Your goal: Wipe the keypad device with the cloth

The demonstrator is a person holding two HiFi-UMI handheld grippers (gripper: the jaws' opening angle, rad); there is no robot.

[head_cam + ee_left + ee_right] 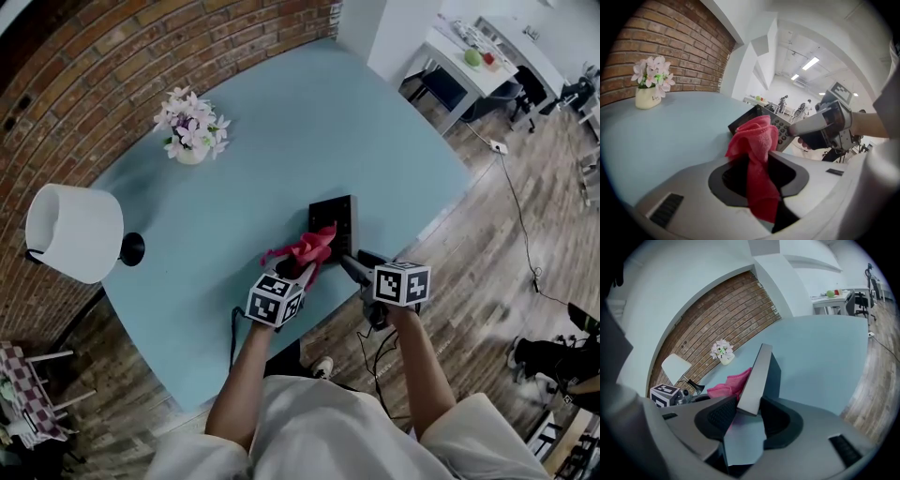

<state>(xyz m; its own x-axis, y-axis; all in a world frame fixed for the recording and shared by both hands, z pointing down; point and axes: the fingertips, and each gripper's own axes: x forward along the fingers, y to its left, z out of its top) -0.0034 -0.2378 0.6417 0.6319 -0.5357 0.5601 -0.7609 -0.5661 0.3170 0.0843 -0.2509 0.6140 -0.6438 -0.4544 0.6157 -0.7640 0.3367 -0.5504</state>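
your left gripper (757,174) is closed on the red cloth (758,140), which bunches out past its jaws. your right gripper (746,411) is clamped on the near edge of the keypad device (758,373), jaws wide around it. it holds the device tilted over the blue table (309,122), just below the middle of the head view.

to wipe well, hold that right-hand clamp firm so the device cannot slip. drag the loose bunch of cloth across the key face in overlapping passes, so that fabric, not the jaw tips, meets the keys.

only the left gripper view shows the button face, just behind the cloth at centre frame. whether the cloth presses on it there is hard to say. the right gripper view gives only the device's thin edge and dark back, with the cloth peeking out at its left. only the head view shows both grippers side by side at lower centre.
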